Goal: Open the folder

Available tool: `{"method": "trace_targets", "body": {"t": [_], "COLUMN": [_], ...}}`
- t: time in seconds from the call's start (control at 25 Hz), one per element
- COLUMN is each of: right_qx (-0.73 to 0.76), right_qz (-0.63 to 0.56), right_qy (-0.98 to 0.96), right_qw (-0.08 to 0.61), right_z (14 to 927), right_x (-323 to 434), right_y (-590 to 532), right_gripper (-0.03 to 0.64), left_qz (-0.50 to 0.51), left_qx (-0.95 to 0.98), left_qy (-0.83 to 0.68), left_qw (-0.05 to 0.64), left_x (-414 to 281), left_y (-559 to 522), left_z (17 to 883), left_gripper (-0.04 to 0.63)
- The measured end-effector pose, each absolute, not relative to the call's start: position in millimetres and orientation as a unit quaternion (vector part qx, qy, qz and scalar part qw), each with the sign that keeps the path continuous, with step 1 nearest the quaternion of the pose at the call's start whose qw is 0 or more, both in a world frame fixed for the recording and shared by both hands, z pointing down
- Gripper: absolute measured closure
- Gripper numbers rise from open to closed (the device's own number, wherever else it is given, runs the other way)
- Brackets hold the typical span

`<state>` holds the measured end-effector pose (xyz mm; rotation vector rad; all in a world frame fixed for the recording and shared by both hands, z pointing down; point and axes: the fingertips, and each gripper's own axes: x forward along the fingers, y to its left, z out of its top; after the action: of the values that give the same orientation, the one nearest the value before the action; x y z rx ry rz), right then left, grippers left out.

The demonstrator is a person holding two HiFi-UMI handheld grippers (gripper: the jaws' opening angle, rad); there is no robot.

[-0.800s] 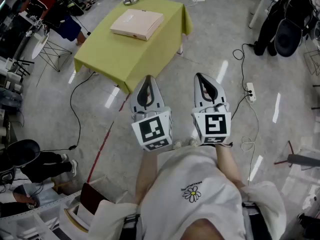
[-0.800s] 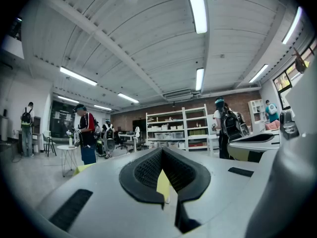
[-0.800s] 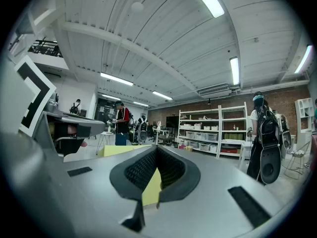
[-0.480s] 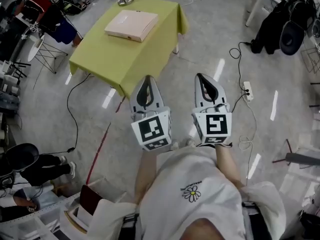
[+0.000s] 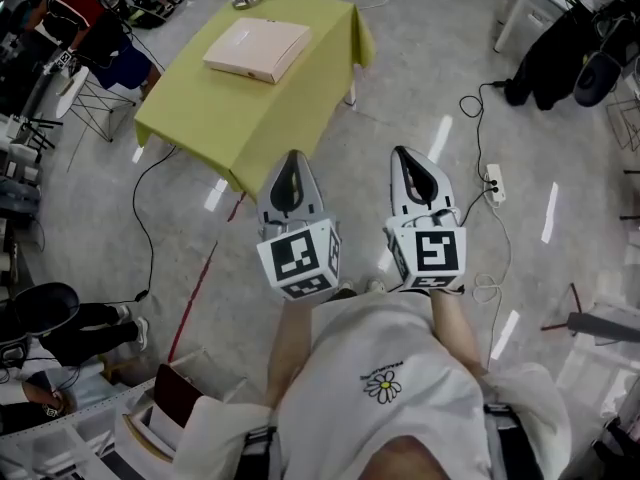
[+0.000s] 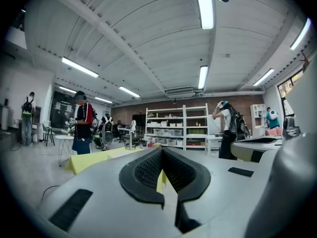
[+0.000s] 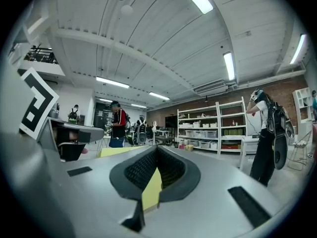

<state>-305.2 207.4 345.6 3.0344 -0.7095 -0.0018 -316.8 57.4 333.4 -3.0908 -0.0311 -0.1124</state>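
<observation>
The folder, a flat pale pink rectangle, lies closed on the far part of a table with a yellow cloth, at the upper left of the head view. Both grippers hang level over the floor, well short of the table and apart from it. My left gripper has its jaws together with nothing between them, and so does my right gripper. The left gripper view looks past the closed left gripper to the yellow cloth. In the right gripper view the right gripper points at the cloth.
Black cables and a white power strip lie on the grey floor to the right. A person in red stands by chairs at the upper left. Another person with a backpack stands right, before white shelves. A black chair is lower left.
The table and folder have slid a little up and left in the head view. The left gripper's marker cube has tilted slightly. Both pairs of jaws stay together.
</observation>
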Motion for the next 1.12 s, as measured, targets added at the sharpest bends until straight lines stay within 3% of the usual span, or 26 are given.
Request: {"method": "trace_targets", "body": {"t": [0.6,0.92,1.12], "right_qx": [0.967,0.962,0.96], "right_qz": [-0.02,-0.067,-0.046], "right_qy": [-0.253,-0.244,-0.257], "right_qw": [0.035,0.099,0.095], "right_z": [358,352,356], "right_x": [-275,-178,-90], "right_y": [226,226,213], "right_gripper": [0.606,0.606,0.607], "left_qz": [-0.019,0.0,-0.003], "left_qx": [-0.999,-1.0,-1.0], "left_qy": [-0.015,-0.018,-0.01], "left_qw": [0.022,0.008,0.01], "left_x": [-280,-174,-84], "left_y": [90,82,76], "left_z": [345,355,351], "left_gripper": [0.586,0.586,0.586]}}
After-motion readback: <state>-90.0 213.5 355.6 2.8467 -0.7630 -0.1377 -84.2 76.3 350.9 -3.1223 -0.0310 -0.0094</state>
